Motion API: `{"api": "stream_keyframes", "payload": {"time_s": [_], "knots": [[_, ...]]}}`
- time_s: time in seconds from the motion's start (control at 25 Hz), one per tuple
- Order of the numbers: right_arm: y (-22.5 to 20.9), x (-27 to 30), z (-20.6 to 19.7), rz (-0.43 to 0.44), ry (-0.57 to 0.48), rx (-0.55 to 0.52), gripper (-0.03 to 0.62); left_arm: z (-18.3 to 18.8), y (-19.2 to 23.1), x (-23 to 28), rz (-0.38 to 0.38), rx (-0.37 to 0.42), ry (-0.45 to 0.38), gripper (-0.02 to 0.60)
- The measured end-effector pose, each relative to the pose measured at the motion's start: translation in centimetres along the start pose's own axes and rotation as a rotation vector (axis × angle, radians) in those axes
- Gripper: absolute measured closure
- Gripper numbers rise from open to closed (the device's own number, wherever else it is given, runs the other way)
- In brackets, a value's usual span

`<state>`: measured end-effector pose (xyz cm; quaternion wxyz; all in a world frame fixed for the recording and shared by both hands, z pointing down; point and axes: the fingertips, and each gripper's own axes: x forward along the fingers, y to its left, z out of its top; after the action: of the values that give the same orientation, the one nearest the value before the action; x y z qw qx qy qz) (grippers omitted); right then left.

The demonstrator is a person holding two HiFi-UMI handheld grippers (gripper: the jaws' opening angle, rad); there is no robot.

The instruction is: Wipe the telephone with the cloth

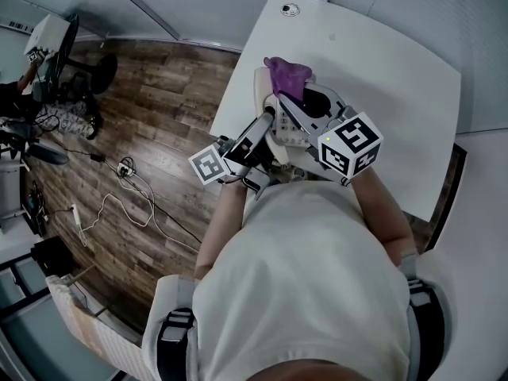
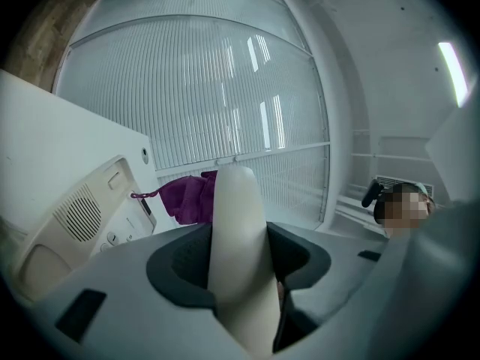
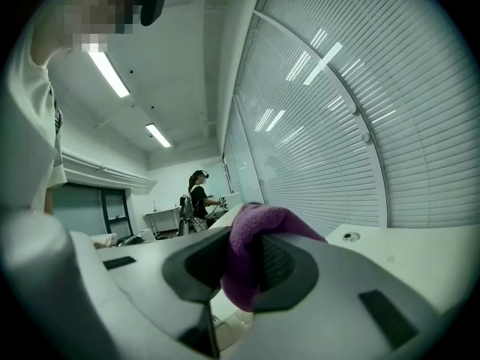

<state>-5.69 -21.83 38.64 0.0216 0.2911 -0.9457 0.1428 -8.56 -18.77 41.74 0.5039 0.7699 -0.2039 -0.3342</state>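
Note:
My left gripper is shut on the cream telephone handset, which stands up between its jaws. To its left, the cream telephone base with its speaker grille and buttons lies on the white table. My right gripper is shut on a purple cloth, which bulges out over the top of the jaws. In the head view both grippers meet over the telephone near the table's left edge. There the left gripper is beside the right gripper, and the cloth is bunched just beyond them.
A round cable grommet sits at the table's far corner. The table's left edge drops to a wooden floor with cables and a power strip. A wall of window blinds rises behind the table. Another person stands far off at a desk.

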Motion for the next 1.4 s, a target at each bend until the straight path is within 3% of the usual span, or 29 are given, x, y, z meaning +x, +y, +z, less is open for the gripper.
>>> {"api": "stream_keyframes", "payload": {"time_s": [0.84,1.2,1.4], "knots": [[2.7,-1.0,-2.0,0.087,0.058,-0.041,0.505,0.1,-0.3,0.5,-0.014,-0.021,-0.008,0.359],[3.7,-1.1,-3.1,0.209,0.065,-0.048,0.505,-0.2,-0.4,0.6,-0.046,-0.058,0.01,0.359],[4.5,-1.1,-4.0,0.285,0.111,-0.043,0.508,-0.4,-0.1,0.4,-0.028,-0.05,0.023,0.359]]}}
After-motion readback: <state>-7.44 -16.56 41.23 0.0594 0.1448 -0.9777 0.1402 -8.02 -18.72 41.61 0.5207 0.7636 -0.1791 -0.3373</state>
